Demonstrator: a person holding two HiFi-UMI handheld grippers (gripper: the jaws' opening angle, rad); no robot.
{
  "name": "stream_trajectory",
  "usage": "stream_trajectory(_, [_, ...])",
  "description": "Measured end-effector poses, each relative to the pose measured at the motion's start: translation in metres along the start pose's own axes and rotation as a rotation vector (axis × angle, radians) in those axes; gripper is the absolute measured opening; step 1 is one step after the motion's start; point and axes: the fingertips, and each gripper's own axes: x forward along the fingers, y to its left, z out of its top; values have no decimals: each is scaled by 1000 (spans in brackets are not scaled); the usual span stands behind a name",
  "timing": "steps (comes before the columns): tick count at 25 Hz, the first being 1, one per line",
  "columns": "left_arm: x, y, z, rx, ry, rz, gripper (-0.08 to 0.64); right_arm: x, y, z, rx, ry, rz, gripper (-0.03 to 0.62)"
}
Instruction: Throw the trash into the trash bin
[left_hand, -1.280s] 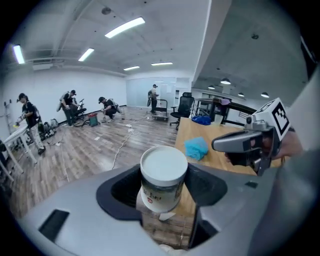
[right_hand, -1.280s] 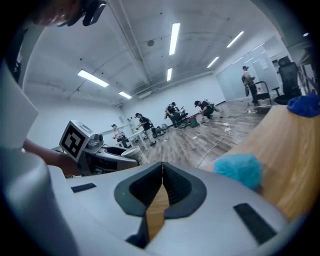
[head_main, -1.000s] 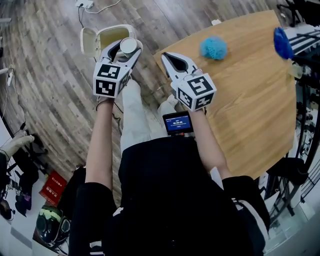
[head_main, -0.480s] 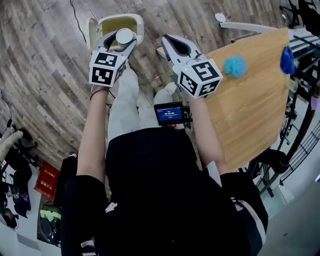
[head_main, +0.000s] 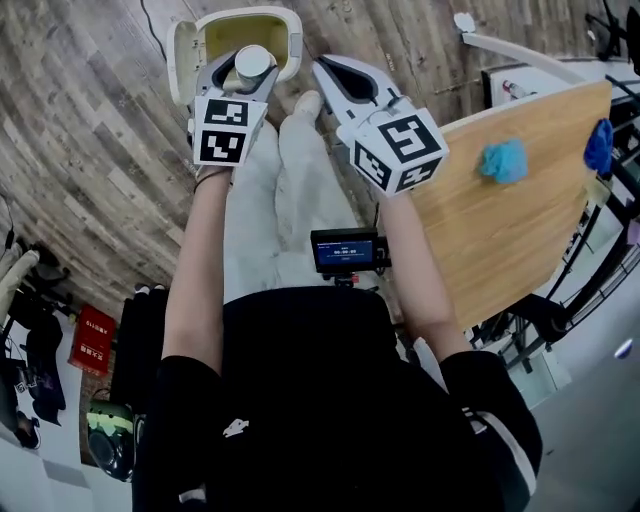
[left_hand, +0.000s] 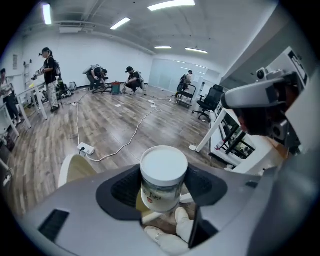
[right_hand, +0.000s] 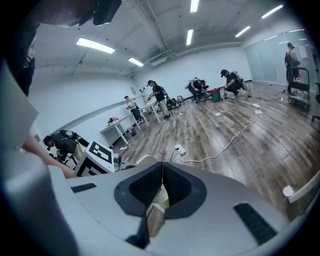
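Note:
A cream trash bin (head_main: 290, 22) stands on the wood floor at the top of the head view, its lid (head_main: 183, 52) swung open to the left. My left gripper (head_main: 250, 68) is shut on a small jar (head_main: 253, 60) with a white lid and holds it over the bin's near rim. In the left gripper view the jar (left_hand: 163, 175) sits upright between the jaws, with the bin (left_hand: 75, 170) behind it. My right gripper (head_main: 324, 70) hangs just right of the bin, shut and empty; its jaws (right_hand: 161, 170) meet in its own view.
A wooden table (head_main: 500, 250) lies to the right with a blue fluffy ball (head_main: 503, 160) and another blue thing (head_main: 600, 145) on it. A power strip (left_hand: 86, 148) and cables lie on the floor. Several people work far across the room.
Both grippers have come down and away from the table towards the bin. The jar now hangs over the bin's opening; the table has slid to the right of the head view.

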Motion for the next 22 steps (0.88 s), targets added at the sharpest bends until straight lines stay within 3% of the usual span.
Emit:
stream_trajectory(3, [31,22,-32,-56,22,34,281,28,-11,-33,16,51,15,-2])
stream_trajectory(7, [75,43,-64,-150,31,-5,281,52,-21,-73,28,121,43,-2])
stream_trajectory(11, [101,58,-87,-159,9,-24,307,62,-21,-100,42,153,44,-2])
stream_trajectory(15, [99,61,-98,-166,29,-23,306,59,-21,-102,43,157,47,-2])
stream_trajectory(16, [94,61,-97,-165,31,-21,243,58,-20,-98,41,156,48,-2])
stream_trajectory(17, [87,61,-95,-159,28,-11,84,57,-20,-94,39,153,49,-2])
stream_trajectory(18, [80,59,-92,-149,24,-4,6,55,-18,-88,39,147,49,-2])
stream_trajectory(22, [40,22,-79,-121,34,-76,6,36,-2,-50,36,122,46,-2])
